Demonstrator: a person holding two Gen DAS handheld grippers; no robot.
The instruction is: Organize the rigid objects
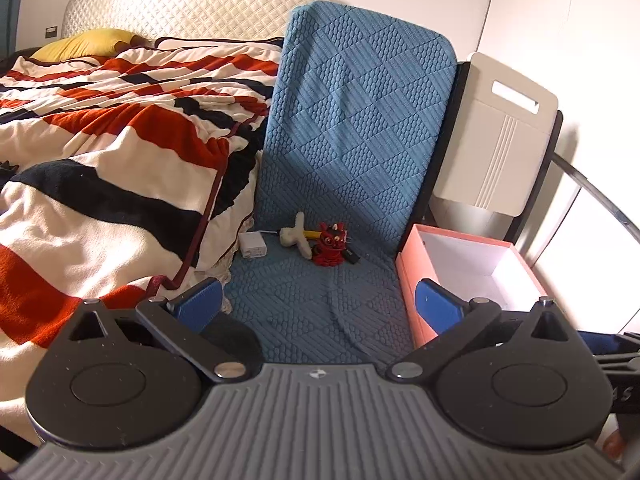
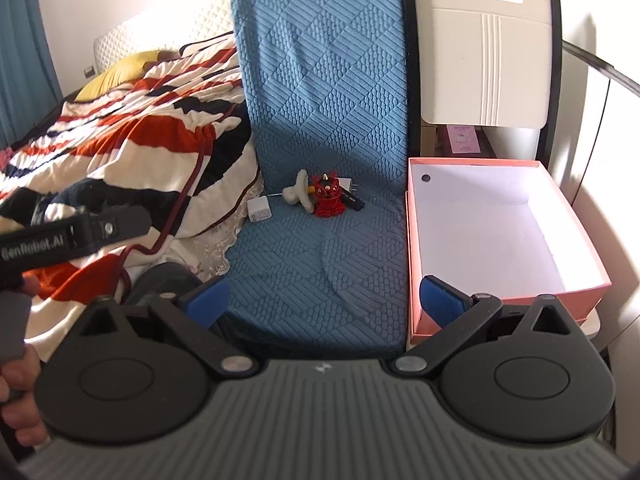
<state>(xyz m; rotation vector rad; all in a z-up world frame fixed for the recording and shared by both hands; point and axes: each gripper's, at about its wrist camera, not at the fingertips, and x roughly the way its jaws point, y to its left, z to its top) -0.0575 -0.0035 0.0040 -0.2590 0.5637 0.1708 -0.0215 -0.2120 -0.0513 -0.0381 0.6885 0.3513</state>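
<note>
The left gripper (image 1: 318, 303) is held with its jaws spread wide, blue fingertip pads (image 1: 200, 304) well apart and nothing between them. The right gripper (image 2: 325, 301) is likewise spread wide and empty. In the right wrist view a hand (image 2: 16, 396) at the left edge grips what is probably the left gripper's handle.

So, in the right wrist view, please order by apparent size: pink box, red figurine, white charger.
1. Pink box, clearly largest, though also nearest.
2. Red figurine.
3. White charger, slightly smaller than the figurine; close call.
</note>
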